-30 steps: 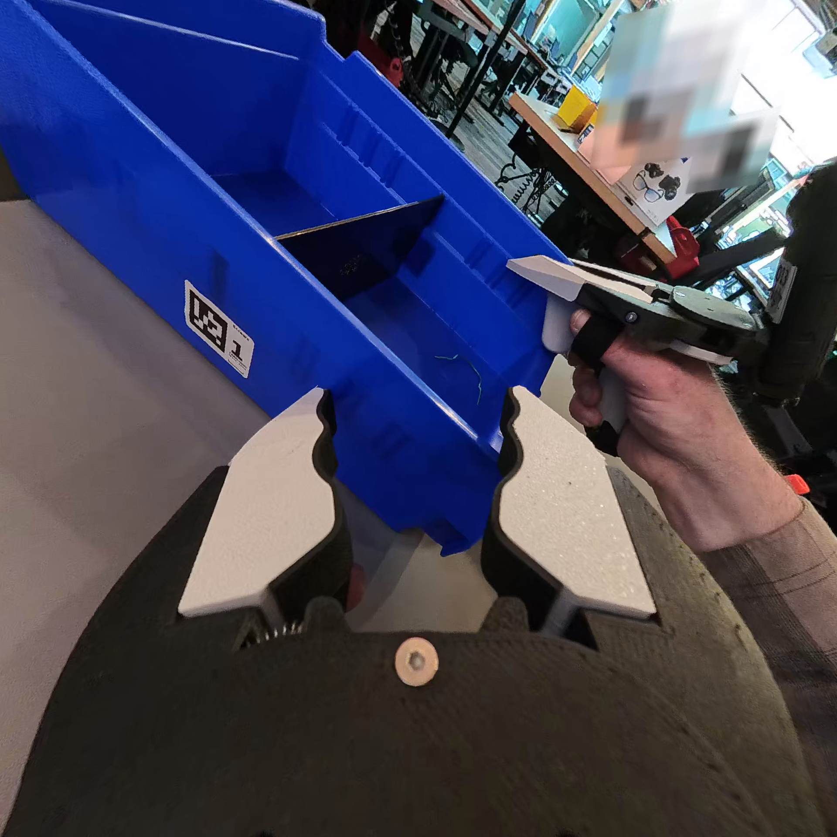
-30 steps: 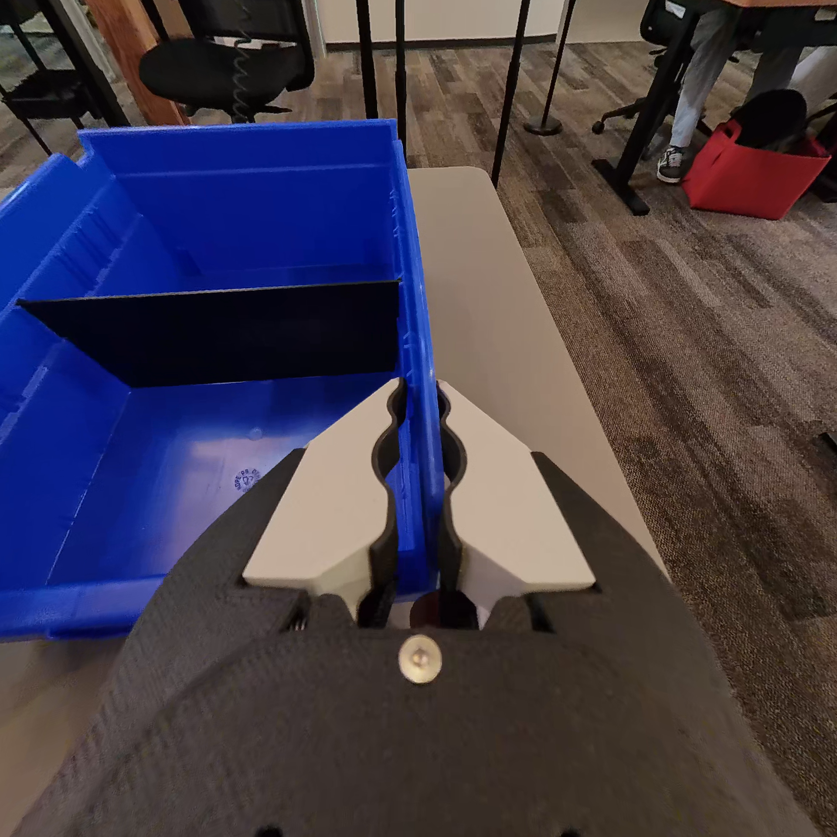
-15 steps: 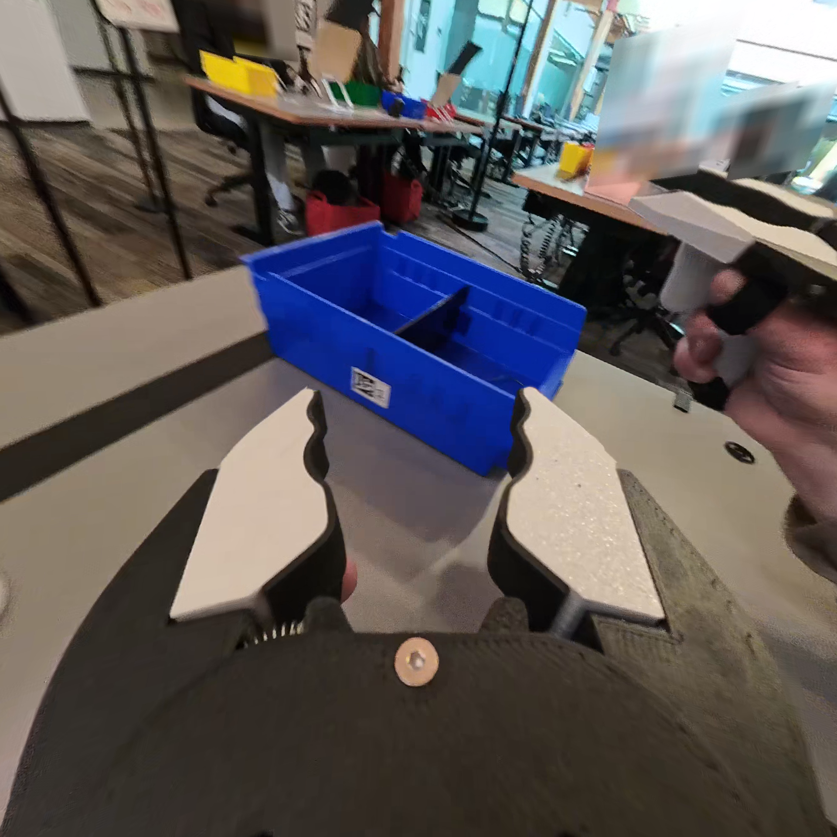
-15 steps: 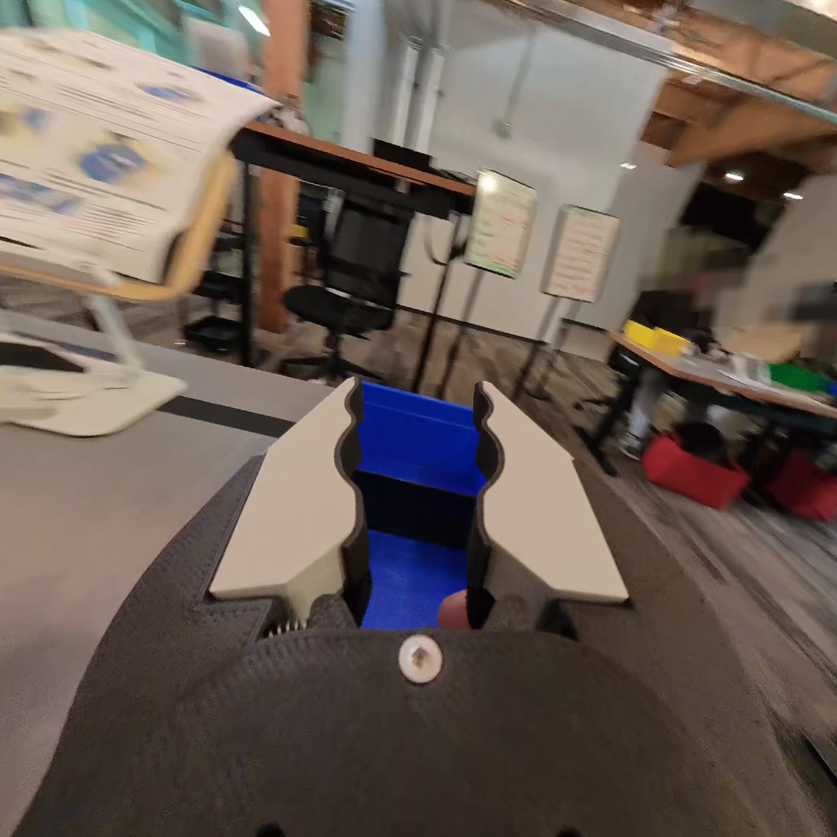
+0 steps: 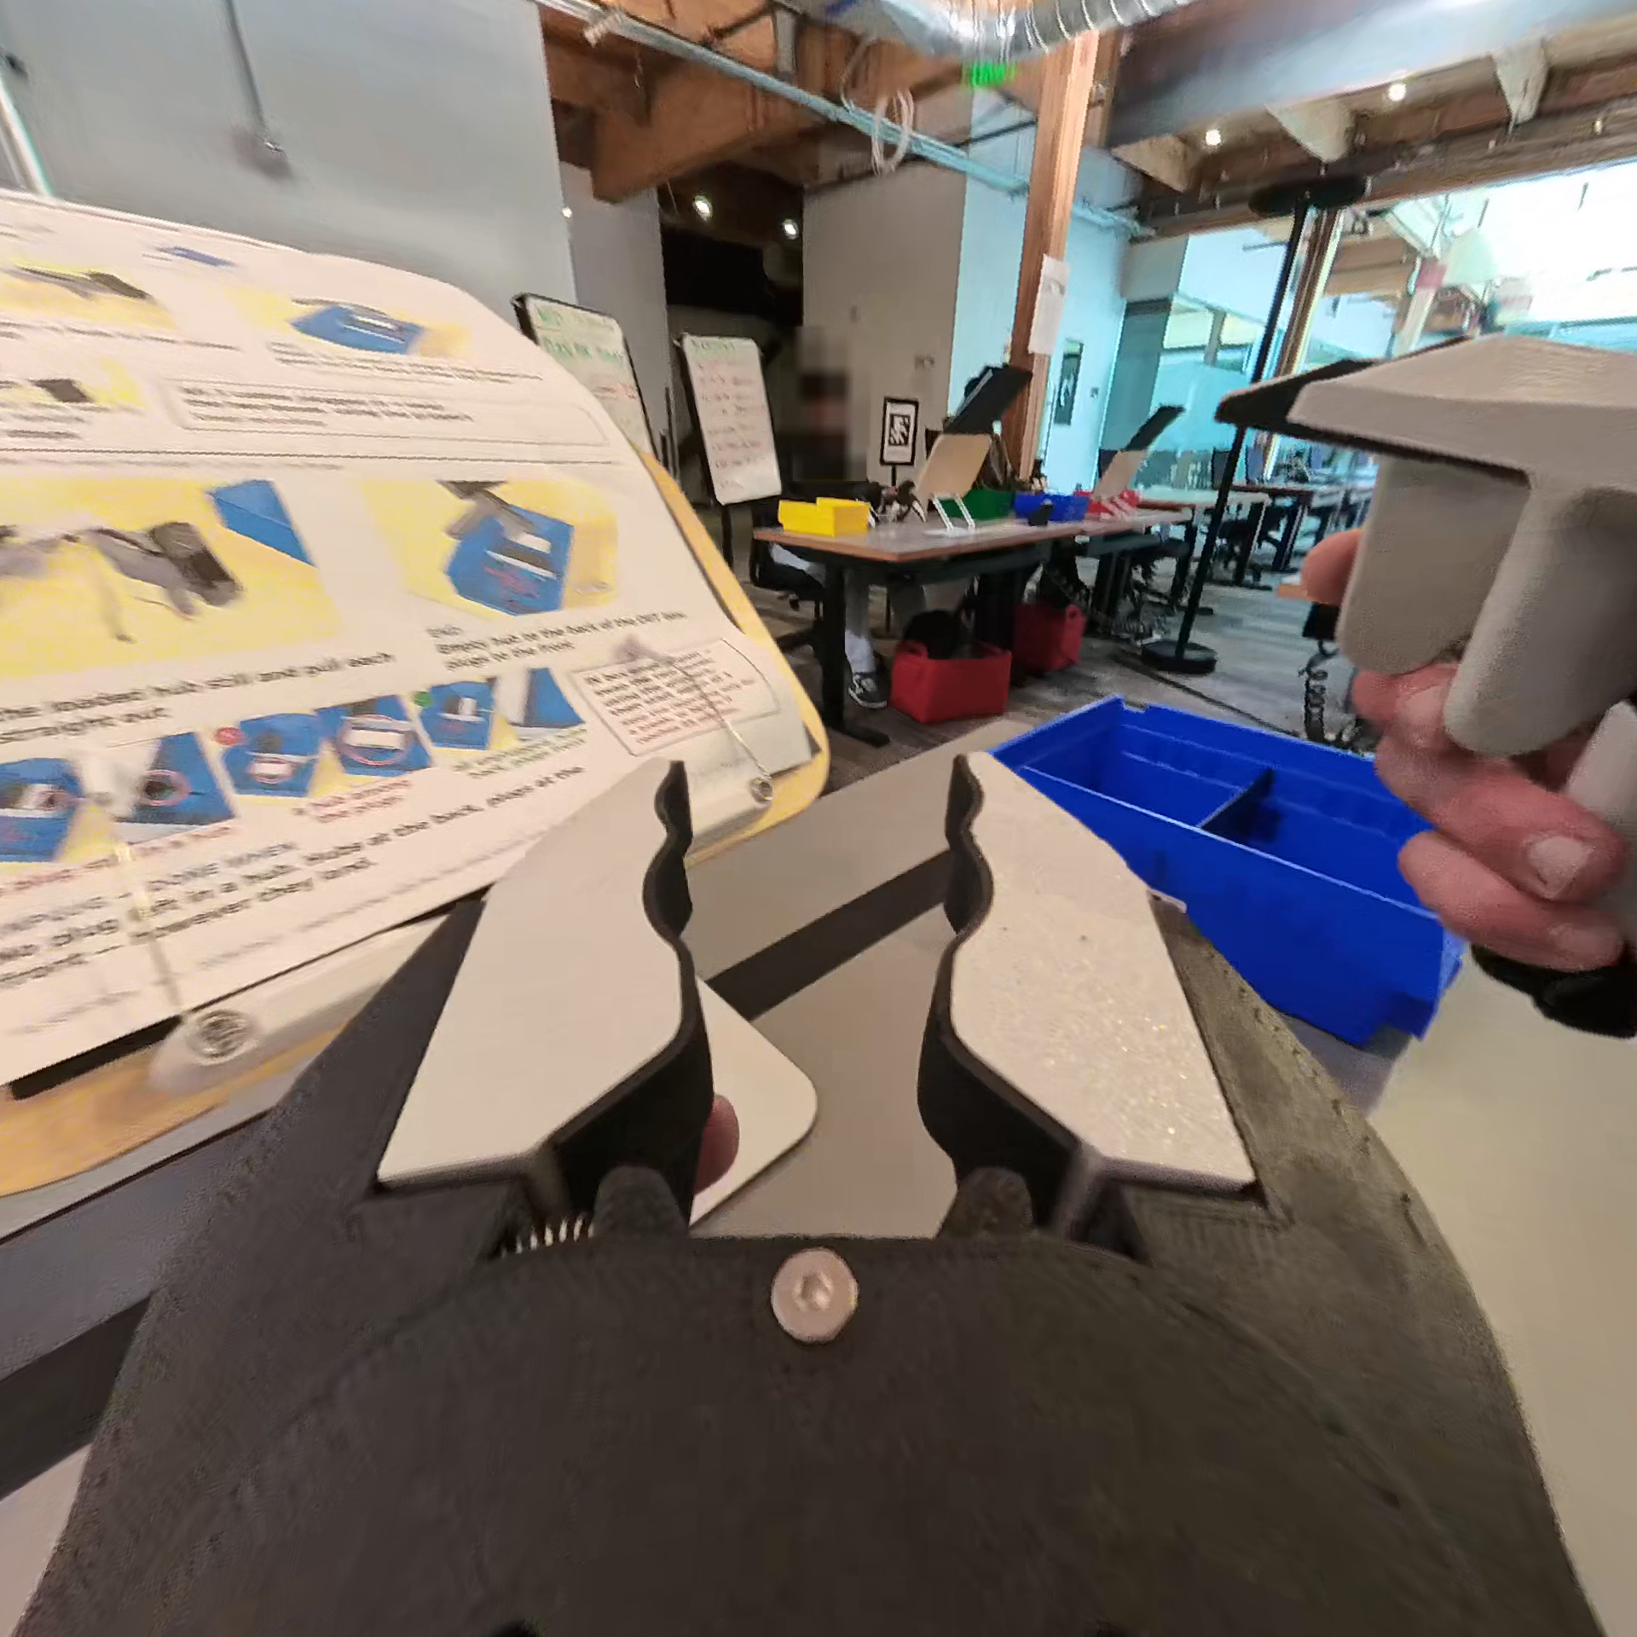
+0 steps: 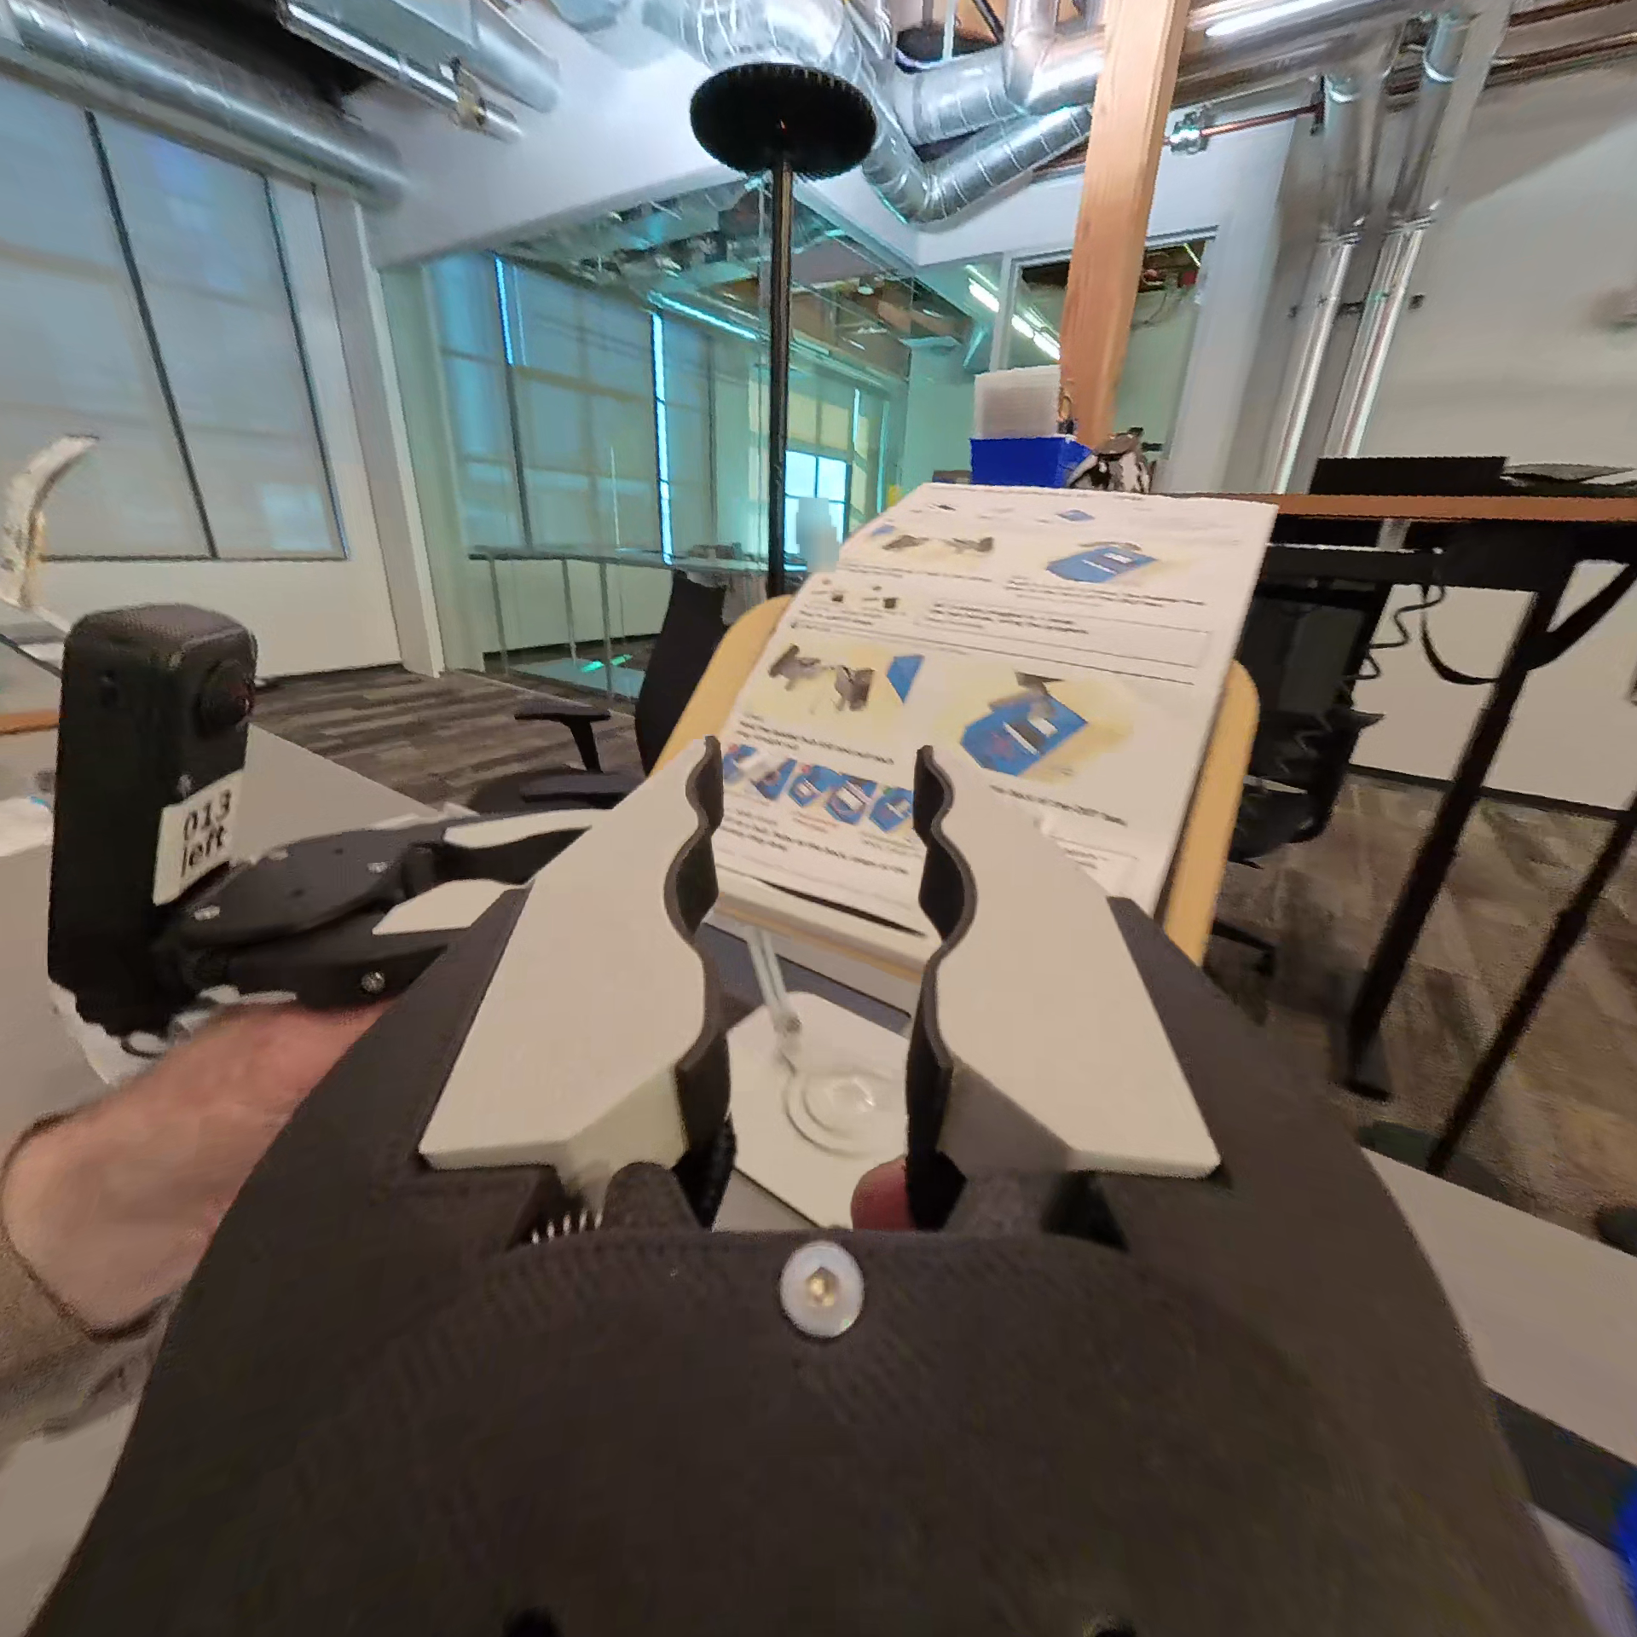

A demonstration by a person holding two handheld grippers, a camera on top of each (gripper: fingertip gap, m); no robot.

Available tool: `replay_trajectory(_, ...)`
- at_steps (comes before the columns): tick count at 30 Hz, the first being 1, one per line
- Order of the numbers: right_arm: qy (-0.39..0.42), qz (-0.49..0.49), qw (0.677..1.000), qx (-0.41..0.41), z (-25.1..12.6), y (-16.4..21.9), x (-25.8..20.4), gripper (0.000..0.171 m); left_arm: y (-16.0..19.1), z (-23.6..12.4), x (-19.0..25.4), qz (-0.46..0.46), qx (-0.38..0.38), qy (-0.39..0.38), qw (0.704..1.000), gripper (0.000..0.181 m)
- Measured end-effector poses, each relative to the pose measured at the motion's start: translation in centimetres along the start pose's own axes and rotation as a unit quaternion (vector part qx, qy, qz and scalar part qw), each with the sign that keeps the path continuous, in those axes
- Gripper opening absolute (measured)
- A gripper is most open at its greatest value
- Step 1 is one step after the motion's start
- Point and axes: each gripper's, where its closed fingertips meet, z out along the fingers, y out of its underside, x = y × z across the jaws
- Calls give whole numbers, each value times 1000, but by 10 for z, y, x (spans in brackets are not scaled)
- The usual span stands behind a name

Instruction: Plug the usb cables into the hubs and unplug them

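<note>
Fingers [image 5: 567,957] apart; divided blue bin [image 5: 1240,895] empty.

A tilted instruction board [image 5: 310,567] on a stand crowds the table's [image 5: 1506,1240] left side. A blue bin [image 5: 1240,850] sits at the right edge. Bare tabletop lies between them.

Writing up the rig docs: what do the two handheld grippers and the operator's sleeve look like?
Both the left gripper and the right gripper have light grey wedge fingers with wavy black inner pads, on a textured black body with a silver centre screw. The left one also carries a black camera bearing a white label. A brownish sleeve cuff covers the left wrist.
</note>
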Motion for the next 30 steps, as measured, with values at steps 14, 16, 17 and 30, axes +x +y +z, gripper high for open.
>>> replay_trajectory(14, -31, 74, 996, 46, 48, 44, -11, 39, -20, -19, -25, 64, 37, -1, 997, 48)
replay_trajectory(16, -30, 64, 997, 27, 51, 56, -8, 39, -24, -21, -24, 73, 40, 4, 997, 47)
replay_trajectory(17, -27, 58, 998, 25, 51, 59, -6, 38, -26, -23, -22, 79, 41, 14, 996, 45)
replay_trajectory(30, -34, 40, 999, -13, 51, 82, 0, 31, -60, -58, -46, 271, -6, -29, 962, 28)
